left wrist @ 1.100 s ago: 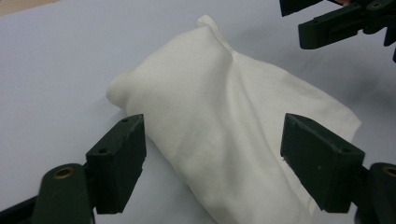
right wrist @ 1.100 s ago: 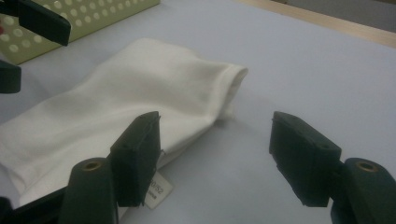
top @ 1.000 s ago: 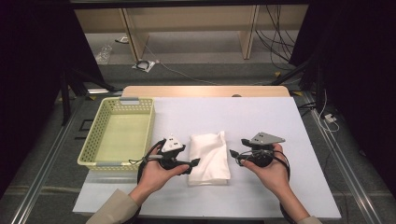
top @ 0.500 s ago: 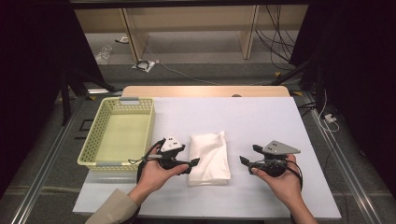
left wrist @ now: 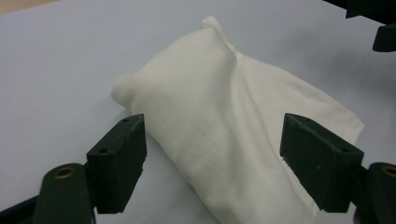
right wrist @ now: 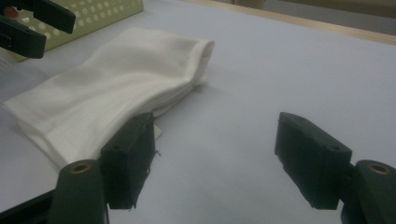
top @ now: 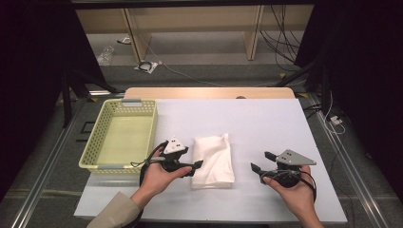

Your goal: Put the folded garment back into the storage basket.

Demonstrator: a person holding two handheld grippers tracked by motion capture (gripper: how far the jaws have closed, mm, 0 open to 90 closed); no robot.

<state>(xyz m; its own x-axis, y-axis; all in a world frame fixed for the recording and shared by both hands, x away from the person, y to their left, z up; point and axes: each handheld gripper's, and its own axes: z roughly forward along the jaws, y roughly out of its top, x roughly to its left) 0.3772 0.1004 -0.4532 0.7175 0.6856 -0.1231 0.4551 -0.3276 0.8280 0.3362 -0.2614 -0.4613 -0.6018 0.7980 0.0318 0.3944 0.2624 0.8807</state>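
Note:
A folded white cloth (top: 214, 159) (left wrist: 224, 116) (right wrist: 116, 79) lies near the front middle of the white table top (top: 247, 118). At its left edge my left gripper (top: 194, 167) (left wrist: 212, 158) stands open. Its jaws are spread wide on either side of the cloth's near end and do not press on it. To the right of the cloth my right gripper (top: 261, 161) (right wrist: 215, 154) is open over bare table, pointing back toward the cloth, with nothing between its jaws.
A pale green perforated basket (top: 153, 128) (right wrist: 102, 11) stands empty at the table's left, just beyond my left hand. The table's wooden far edge (top: 209, 92) borders a floor with cables and shelf legs behind.
My right gripper has drawn away from the cloth's right edge, toward the right and a little nearer the front edge. The left gripper and the cloth have stayed put.

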